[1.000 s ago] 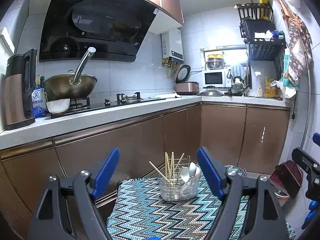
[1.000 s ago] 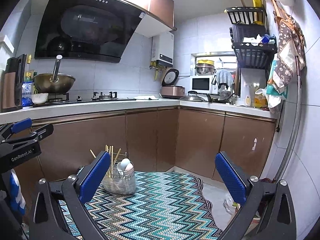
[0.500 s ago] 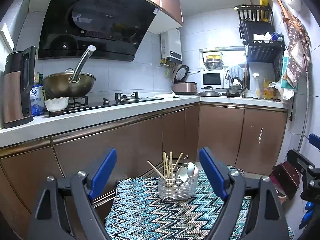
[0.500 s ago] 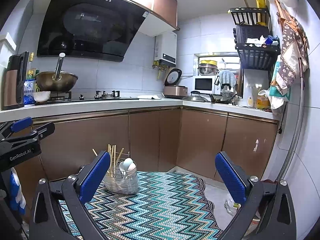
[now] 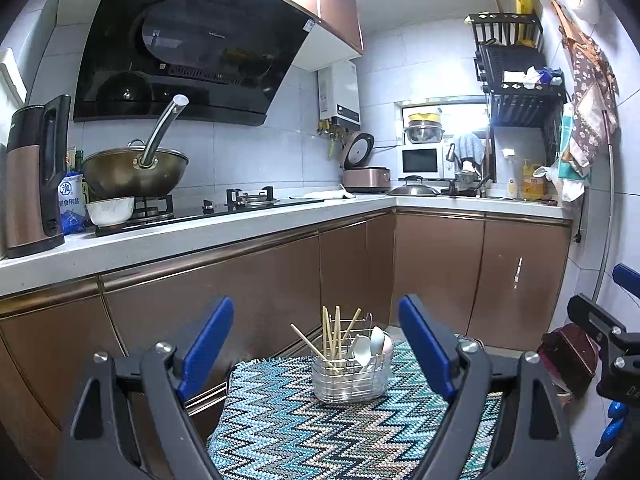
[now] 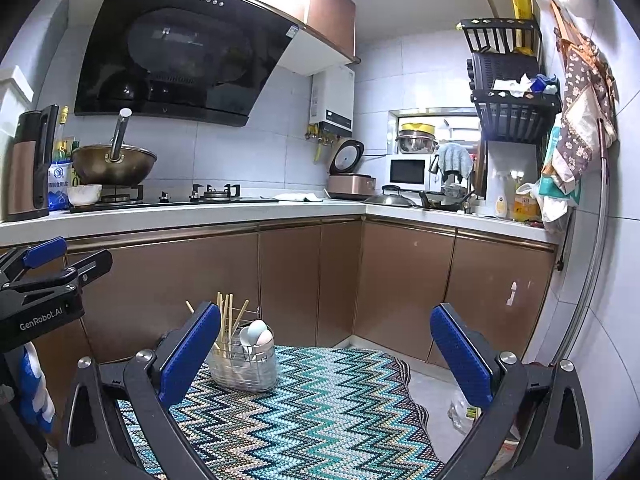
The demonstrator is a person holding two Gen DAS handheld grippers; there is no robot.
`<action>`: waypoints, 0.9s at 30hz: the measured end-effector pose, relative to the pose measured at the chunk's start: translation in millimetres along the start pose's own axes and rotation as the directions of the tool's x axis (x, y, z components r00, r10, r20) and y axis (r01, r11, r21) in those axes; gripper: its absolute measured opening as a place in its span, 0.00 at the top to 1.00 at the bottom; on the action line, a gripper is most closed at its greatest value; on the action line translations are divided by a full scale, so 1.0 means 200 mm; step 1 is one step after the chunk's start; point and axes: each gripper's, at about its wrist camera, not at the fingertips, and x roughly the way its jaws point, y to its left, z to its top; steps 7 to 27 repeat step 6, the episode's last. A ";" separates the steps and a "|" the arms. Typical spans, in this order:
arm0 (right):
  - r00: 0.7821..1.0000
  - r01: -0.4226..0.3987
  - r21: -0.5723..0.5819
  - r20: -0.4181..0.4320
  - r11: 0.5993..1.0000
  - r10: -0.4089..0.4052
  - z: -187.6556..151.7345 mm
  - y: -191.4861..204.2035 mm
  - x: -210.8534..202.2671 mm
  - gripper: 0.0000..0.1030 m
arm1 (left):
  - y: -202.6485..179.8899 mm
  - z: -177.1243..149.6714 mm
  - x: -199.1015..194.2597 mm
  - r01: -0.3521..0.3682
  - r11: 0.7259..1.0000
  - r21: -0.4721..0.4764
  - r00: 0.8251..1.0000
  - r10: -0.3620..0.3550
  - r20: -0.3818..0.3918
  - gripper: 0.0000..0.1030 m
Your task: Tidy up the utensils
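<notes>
With both the left gripper (image 5: 316, 344) and right gripper (image 6: 326, 350) wide open and empty, the wire caddy (image 5: 351, 376) at lower centre (chopsticks (image 5: 334, 334) leaning loosely) could tip if a finger clips its rim.

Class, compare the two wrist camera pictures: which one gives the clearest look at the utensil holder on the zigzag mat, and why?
The left wrist view: the utensil holder sits centred and unblocked between the open jaws, showing chopsticks and spoons. In the right wrist view the holder sits off to the left, partly hidden behind a blue pad.
</notes>
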 end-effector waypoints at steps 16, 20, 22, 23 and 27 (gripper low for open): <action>1.000 -0.001 0.000 0.002 1.000 0.001 0.01 -0.01 0.00 0.00 | 0.00 0.01 0.01 -0.002 1.000 0.002 1.000 0.002 -0.008 0.18; 1.000 -0.001 0.000 0.002 1.000 0.001 0.01 -0.01 0.00 0.00 | 0.00 0.01 0.01 -0.002 1.000 0.002 1.000 0.002 -0.008 0.18; 1.000 -0.001 0.000 0.002 1.000 0.001 0.01 -0.01 0.00 0.00 | 0.00 0.01 0.01 -0.002 1.000 0.002 1.000 0.002 -0.008 0.18; 1.000 -0.001 0.000 0.002 1.000 0.001 0.01 -0.01 0.00 0.00 | 0.00 0.01 0.01 -0.002 1.000 0.002 1.000 0.002 -0.008 0.18; 1.000 -0.001 0.000 0.002 1.000 0.001 0.01 -0.01 0.00 0.00 | 0.00 0.01 0.01 -0.002 1.000 0.002 1.000 0.002 -0.008 0.18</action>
